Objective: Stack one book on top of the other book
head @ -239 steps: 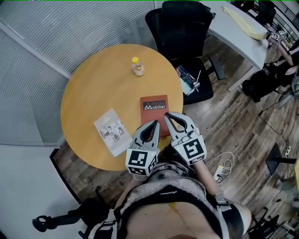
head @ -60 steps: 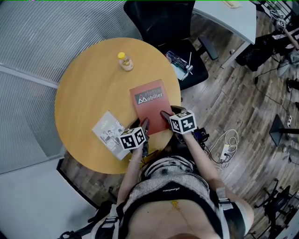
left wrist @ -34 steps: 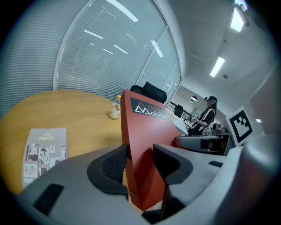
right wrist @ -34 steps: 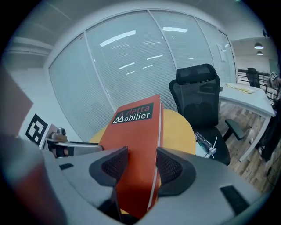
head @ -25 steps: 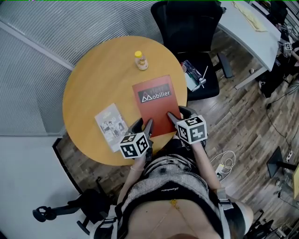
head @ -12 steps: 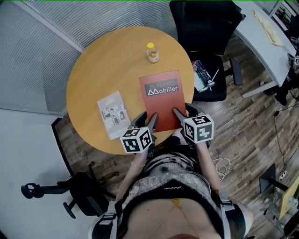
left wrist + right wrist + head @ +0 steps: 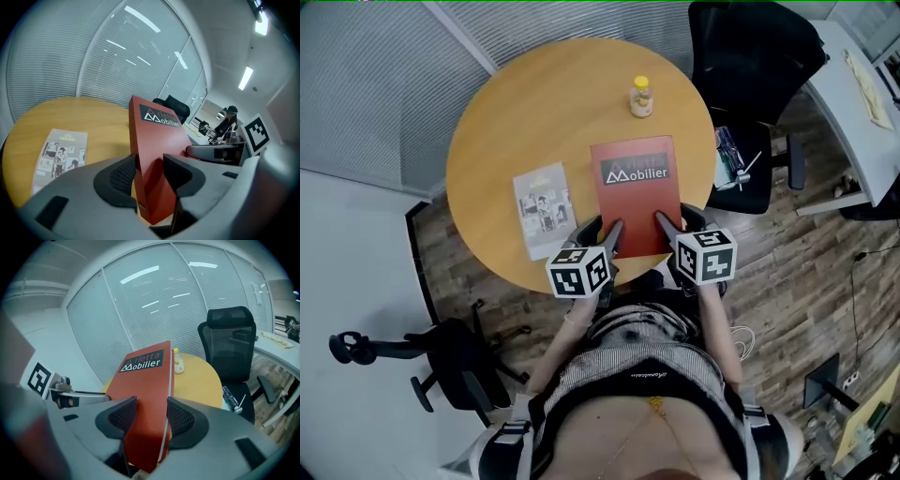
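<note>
**Grasp set on 1 book, lift to come**

The left gripper (image 7: pixel 604 228) and right gripper (image 7: pixel 673 221) each have their jaws closed on the near edge of the red book (image 7: pixel 635 192). It lies right of centre on the round table (image 7: pixel 525 112). The next move likely calls for a level lift leftward onto the grey booklet (image 7: pixel 543 204). At the far edge stands 1 capped bottle (image 7: pixel 642 96), its contents too small to tell.

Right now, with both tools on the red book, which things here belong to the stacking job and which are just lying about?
Job: red hardcover book, clamped at its near edge by left tool and right tool; thin pale picture booklet, flat on the round wooden table.
Lying about: small yellow-capped bottle; black office chair.
</note>
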Demonstrator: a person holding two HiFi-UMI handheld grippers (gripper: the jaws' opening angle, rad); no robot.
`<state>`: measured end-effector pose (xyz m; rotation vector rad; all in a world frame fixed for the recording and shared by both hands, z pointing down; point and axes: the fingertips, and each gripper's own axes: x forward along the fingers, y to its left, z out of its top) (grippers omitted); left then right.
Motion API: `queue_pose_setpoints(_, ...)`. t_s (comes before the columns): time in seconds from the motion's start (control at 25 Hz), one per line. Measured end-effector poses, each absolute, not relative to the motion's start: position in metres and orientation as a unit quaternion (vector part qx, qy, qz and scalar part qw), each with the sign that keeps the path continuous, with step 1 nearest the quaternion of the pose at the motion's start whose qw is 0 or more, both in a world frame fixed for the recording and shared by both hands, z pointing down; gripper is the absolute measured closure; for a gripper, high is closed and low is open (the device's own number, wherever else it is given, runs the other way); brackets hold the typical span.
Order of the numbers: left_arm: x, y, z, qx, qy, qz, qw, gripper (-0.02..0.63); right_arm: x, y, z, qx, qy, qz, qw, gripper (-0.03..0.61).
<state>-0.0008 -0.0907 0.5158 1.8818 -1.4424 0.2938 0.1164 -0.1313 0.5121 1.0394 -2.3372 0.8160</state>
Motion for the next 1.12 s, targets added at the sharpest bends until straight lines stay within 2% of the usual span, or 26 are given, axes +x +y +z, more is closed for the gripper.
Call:
queue_pose_setpoints(0.8, -0.206, -0.039, 0.527, 0.693, -0.595, 0.090, 0.397, 0.420, -0.096, -0.094, 0.520, 0.324, -0.862, 0.286, 0.265, 0.362)
queue_pose_setpoints(1.12, -0.263, -0.026, 0.533, 0.691, -0.591, 0.087, 0.406, 0.422, -0.152, -0.082, 0.525, 0.324, -0.860, 0.288, 0.270, 0.362)
